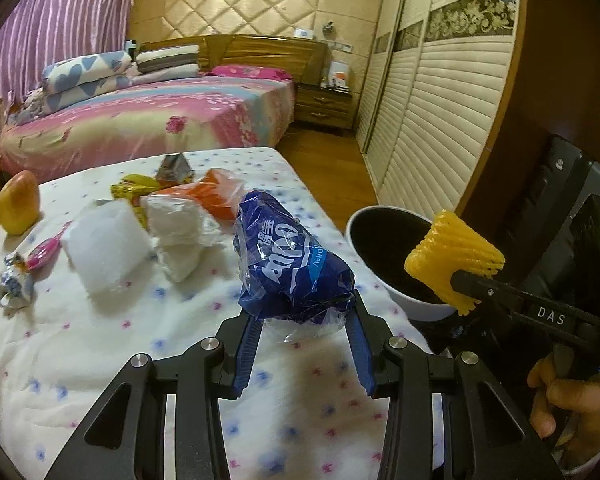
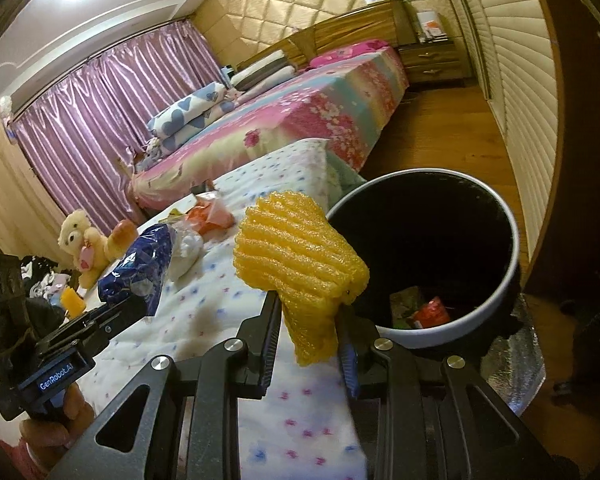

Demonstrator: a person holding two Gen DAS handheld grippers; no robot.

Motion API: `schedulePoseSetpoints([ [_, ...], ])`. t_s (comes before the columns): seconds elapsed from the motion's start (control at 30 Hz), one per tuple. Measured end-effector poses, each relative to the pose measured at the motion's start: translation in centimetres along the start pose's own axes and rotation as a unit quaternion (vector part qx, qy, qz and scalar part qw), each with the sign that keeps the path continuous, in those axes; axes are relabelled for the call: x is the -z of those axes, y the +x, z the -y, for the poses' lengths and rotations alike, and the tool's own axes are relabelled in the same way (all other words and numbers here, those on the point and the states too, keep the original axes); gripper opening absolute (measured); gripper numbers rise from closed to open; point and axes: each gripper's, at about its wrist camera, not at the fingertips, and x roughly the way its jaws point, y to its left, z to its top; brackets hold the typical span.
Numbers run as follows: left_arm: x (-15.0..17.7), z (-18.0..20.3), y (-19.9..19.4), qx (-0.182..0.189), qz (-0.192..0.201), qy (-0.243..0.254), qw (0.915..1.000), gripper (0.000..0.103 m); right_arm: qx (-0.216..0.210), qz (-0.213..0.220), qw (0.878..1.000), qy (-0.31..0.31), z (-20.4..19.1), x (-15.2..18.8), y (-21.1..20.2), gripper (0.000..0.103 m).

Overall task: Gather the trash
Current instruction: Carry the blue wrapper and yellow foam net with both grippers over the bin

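Note:
My left gripper [image 1: 304, 312] is shut on a crumpled blue plastic wrapper [image 1: 292, 264], held above the white spotted cloth [image 1: 140, 340]. My right gripper [image 2: 310, 304] is shut on a ribbed yellow foam net [image 2: 296, 248], which hangs just left of the bin's rim. The bin [image 2: 460, 328] is white outside and black inside, and some wrappers [image 2: 428, 312] lie at its bottom. In the left wrist view the foam net [image 1: 452, 252] and right gripper [image 1: 466, 280] sit over the bin [image 1: 364, 224]. The right wrist view has the left gripper [image 2: 128, 300] with the blue wrapper [image 2: 140, 264] at the left.
More litter lies on the cloth: a white foam block [image 1: 104, 248], a white tissue pack [image 1: 176, 232], an orange bag [image 1: 208, 196], a yellow wrapper [image 1: 134, 188]. A mango [image 1: 18, 204], a small porcelain piece [image 1: 16, 284] and a teddy bear [image 2: 80, 240] sit far left. Behind stand a bed [image 1: 148, 120] and a wardrobe [image 1: 440, 120].

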Motion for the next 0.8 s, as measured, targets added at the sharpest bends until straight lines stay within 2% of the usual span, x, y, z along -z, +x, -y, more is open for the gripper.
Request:
schedulePoseSetpoints([
  [0.8, -1.1, 3.9, 5.6, 0.042, -0.02, 0.041, 0.998, 0.04, 0.057, 0.0, 0.998, 0.028, 4.1, -1.1, -0.3, 0.027],
])
